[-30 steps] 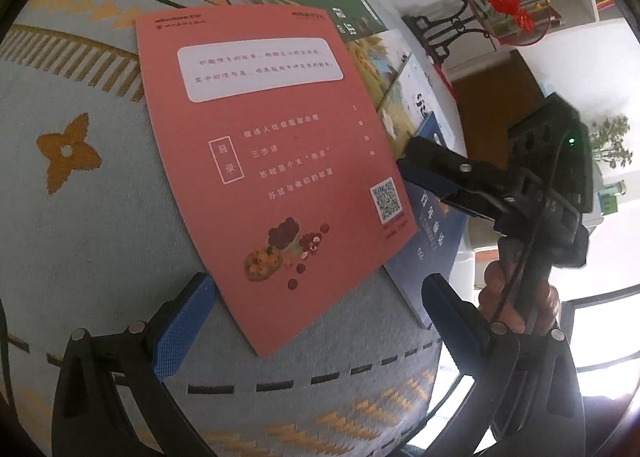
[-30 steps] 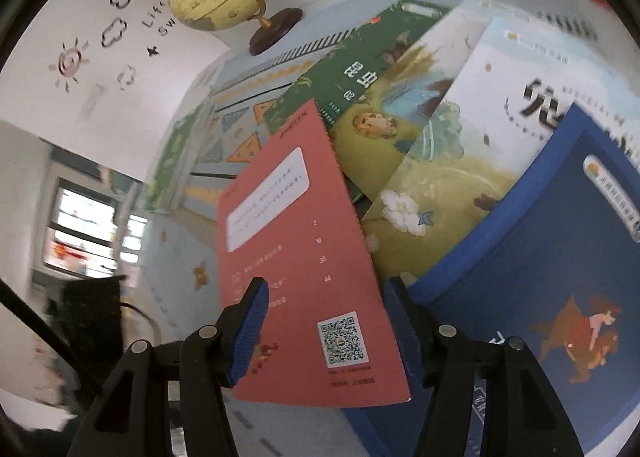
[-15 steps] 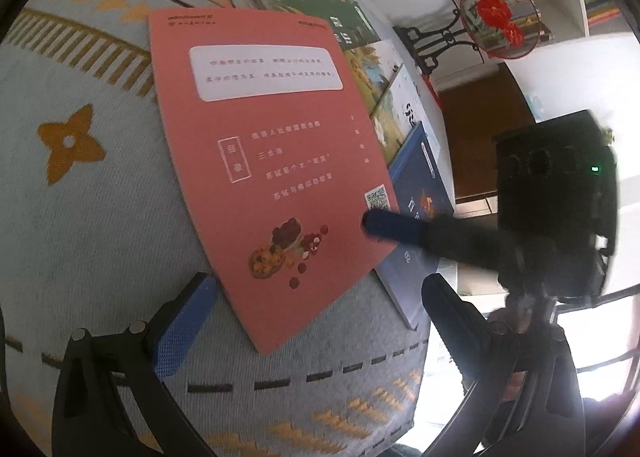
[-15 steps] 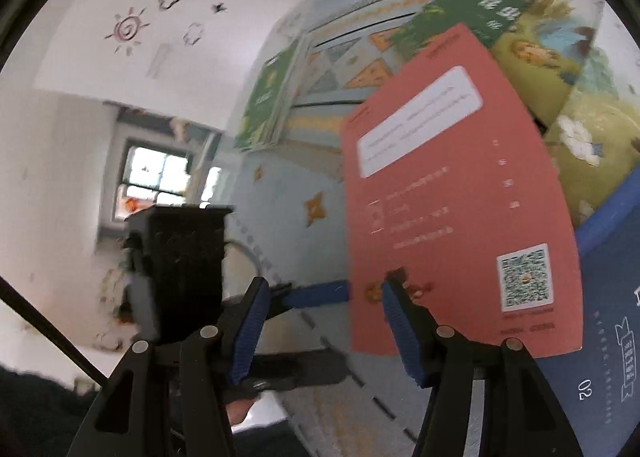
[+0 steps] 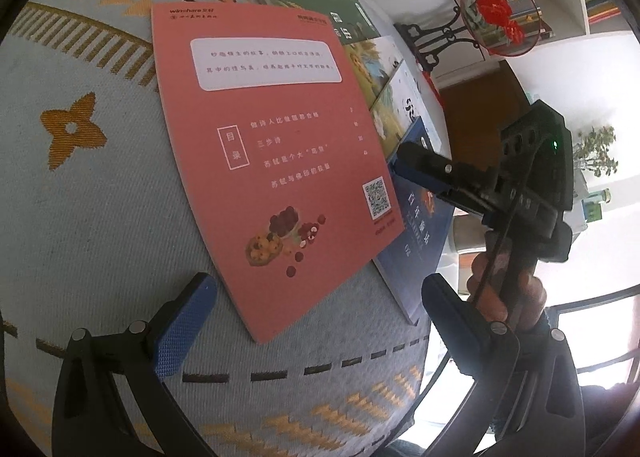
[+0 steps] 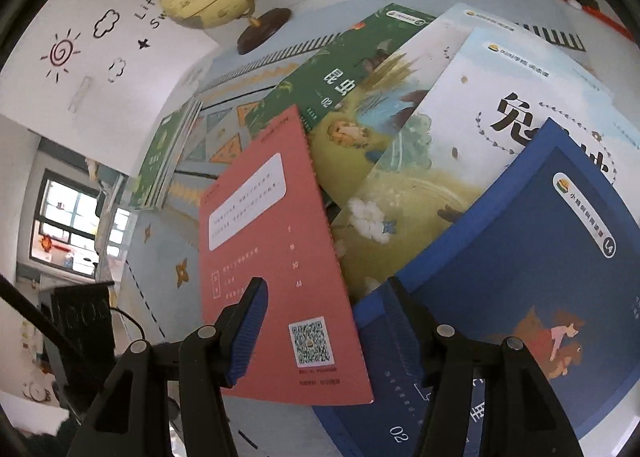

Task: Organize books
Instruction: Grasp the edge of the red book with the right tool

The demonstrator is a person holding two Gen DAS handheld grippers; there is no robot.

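Now your right gripper (image 6: 324, 331) straddles the coral-pink book's (image 6: 276, 257) six o'clock edge, jaws half-open, gripping nothing, while your left gripper (image 5: 312, 313) waits wide open, empty

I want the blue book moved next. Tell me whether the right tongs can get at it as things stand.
Probably not cleanly. The right tongs stand open astride the edge of the pink book, which lies over the near corner of the blue book. The blue book's far side looks bare, so shifting there should free the way.
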